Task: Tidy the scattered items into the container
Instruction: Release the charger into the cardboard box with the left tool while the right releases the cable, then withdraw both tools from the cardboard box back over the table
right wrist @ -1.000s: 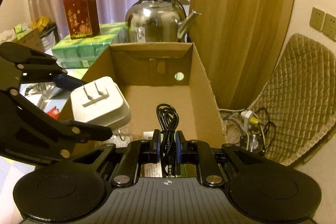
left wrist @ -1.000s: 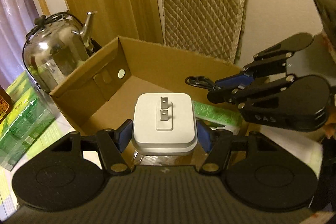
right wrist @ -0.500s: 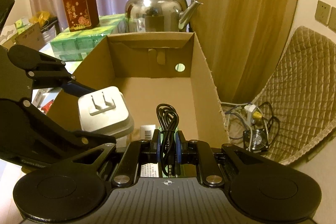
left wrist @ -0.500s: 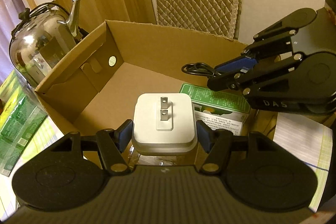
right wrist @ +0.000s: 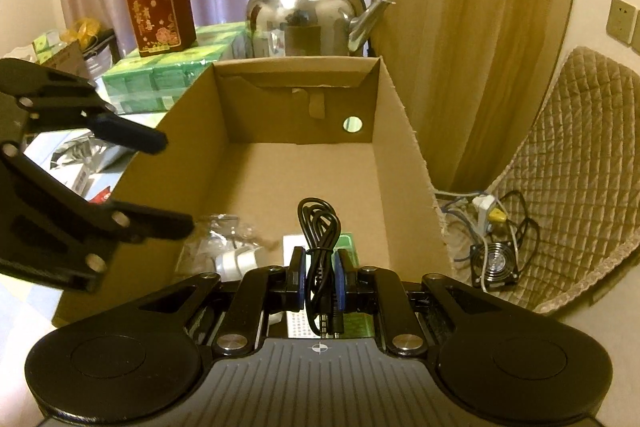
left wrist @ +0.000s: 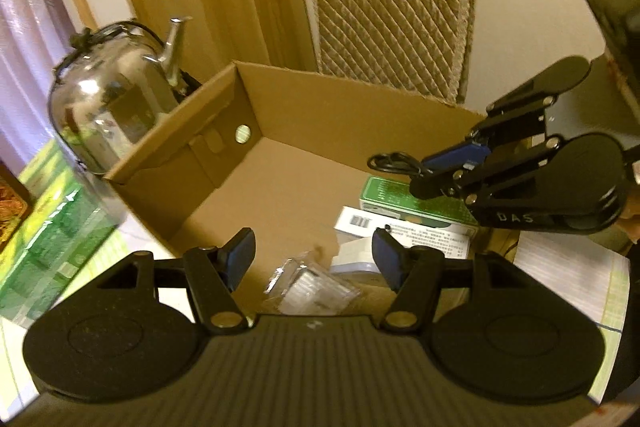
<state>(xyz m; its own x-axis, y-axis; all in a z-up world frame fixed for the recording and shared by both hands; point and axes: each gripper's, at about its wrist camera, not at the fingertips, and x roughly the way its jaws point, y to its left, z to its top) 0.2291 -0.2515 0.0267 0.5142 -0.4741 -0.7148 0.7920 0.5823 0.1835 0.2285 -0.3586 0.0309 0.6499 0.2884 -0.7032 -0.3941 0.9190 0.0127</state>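
Curtained room; cardboard box [right wrist: 404, 155] far half bare. Right tongs [right wrist: 319, 285], marked "DAS", clamp black cable [right wrist: 320, 227]; left tongs [left wrist: 314, 259] spread, holding nothing, over box.

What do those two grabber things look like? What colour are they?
Both are black plastic. The left hand-held gripper has two round discs, a ribbed middle panel, silver rivets and blue finger pads. The right hand-held gripper looks the same, and the letters DAS are marked on its side.
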